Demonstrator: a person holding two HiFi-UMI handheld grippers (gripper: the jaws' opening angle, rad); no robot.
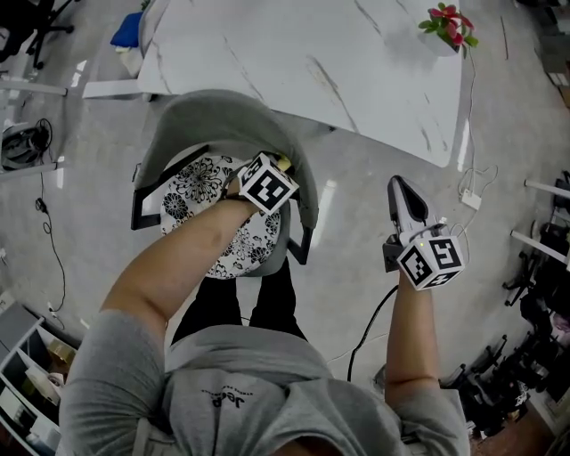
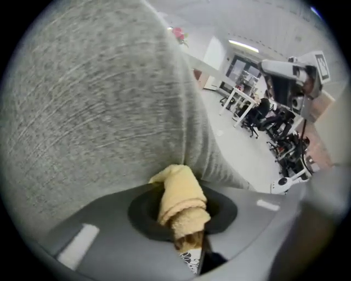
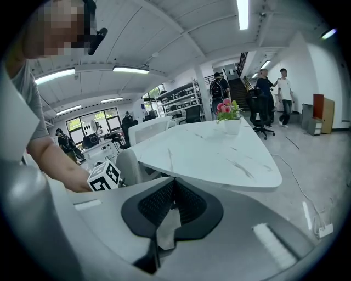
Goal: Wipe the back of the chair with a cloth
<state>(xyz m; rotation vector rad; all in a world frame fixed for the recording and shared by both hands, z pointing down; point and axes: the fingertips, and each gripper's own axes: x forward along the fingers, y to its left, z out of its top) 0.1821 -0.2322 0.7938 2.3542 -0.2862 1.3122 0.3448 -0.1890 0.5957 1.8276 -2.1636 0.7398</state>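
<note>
Cloth [image 2: 181, 197] is pressing flat against the grey chair back [image 2: 98, 99], with the left tool [image 2: 184, 211] clenching it. Wiping looks to be under way. The next stroke is calling for steady pressure along the curve. Right tool [image 3: 171, 206] is hanging aside, clenched on nothing.

White marbled table [image 1: 294, 53], pink flowers [image 1: 451, 23] at its corner, grey floor [image 1: 356, 258], white power strip [image 1: 470, 199]

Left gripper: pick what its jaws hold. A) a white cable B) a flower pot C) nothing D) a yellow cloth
D: in the left gripper view, the left gripper has its jaws shut on a yellow cloth, which lies against the grey chair back.
</note>
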